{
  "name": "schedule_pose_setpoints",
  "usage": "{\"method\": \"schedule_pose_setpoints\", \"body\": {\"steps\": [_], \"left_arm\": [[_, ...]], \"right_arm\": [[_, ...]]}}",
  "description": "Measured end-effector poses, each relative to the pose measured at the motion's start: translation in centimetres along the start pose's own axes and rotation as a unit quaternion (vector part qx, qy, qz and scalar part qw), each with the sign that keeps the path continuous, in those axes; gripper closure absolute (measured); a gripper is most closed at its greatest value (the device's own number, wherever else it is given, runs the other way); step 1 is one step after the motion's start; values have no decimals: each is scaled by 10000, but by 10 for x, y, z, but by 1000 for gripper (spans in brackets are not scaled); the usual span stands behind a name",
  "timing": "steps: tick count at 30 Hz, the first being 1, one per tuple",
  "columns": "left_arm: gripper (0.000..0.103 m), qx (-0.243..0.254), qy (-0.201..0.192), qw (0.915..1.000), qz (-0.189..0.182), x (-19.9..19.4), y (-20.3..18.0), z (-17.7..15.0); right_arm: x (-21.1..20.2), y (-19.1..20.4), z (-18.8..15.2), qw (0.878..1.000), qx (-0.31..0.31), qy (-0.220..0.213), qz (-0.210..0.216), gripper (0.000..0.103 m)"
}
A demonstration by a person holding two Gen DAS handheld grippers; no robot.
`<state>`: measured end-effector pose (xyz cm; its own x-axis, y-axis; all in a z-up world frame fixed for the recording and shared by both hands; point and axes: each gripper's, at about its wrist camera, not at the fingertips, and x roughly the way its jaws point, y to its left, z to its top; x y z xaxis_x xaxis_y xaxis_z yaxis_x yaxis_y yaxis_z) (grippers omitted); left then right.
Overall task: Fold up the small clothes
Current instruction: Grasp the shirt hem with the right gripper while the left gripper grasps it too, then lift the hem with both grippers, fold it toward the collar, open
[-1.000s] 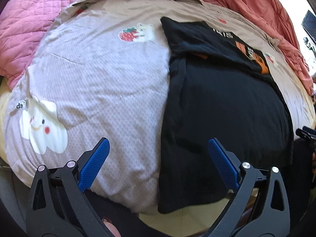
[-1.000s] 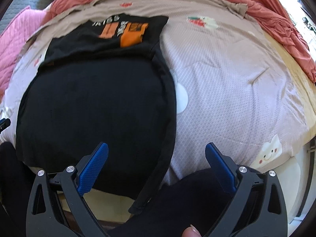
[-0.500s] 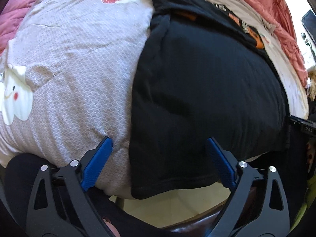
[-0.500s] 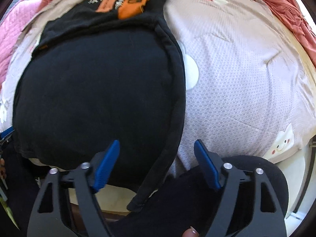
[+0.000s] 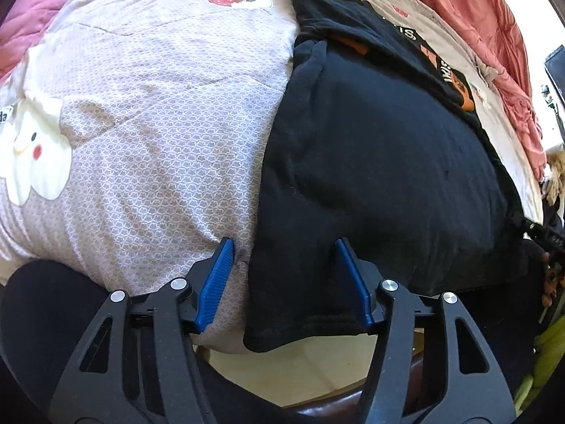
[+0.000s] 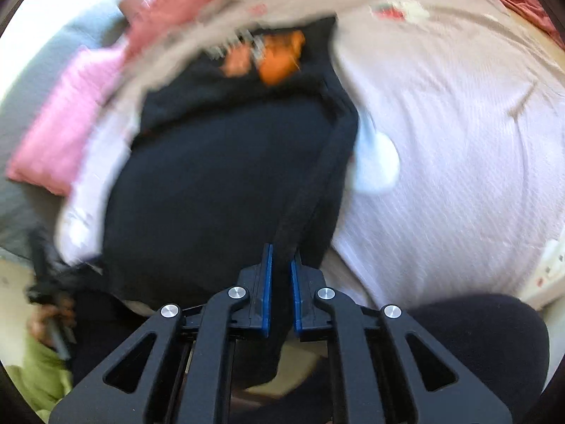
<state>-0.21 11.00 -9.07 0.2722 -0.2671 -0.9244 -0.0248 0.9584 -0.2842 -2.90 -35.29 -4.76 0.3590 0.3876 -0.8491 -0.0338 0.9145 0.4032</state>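
Observation:
A black T-shirt with an orange print lies on the bed, its far part folded over so the print faces up. Its near hem hangs over the bed edge. My left gripper is open, its blue fingers straddling the shirt's near left corner. In the right wrist view, which is blurred, the shirt fills the middle. My right gripper is shut on the shirt's near right hem.
The bed cover is mauve with cloud and strawberry pictures. A pink quilt lies at far left and a salmon blanket along the far right. The person's dark-clothed legs are at the bed edge.
My left gripper has moved onto the shirt's near left corner and narrowed its opening. My right gripper has closed on the shirt's right hem.

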Motion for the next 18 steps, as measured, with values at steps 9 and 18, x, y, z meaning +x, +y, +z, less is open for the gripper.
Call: {"method": "schedule_pose_setpoints", "body": {"steps": [9, 18], "left_arm": [[66, 24, 92, 9998, 173, 7, -5, -2], [98, 343, -364, 9987, -98, -22, -22, 6]], "right_arm": [[-31, -11, 21, 9944, 259, -936, 407, 95], [-24, -16, 30, 9905, 390, -1153, 639, 95]]}}
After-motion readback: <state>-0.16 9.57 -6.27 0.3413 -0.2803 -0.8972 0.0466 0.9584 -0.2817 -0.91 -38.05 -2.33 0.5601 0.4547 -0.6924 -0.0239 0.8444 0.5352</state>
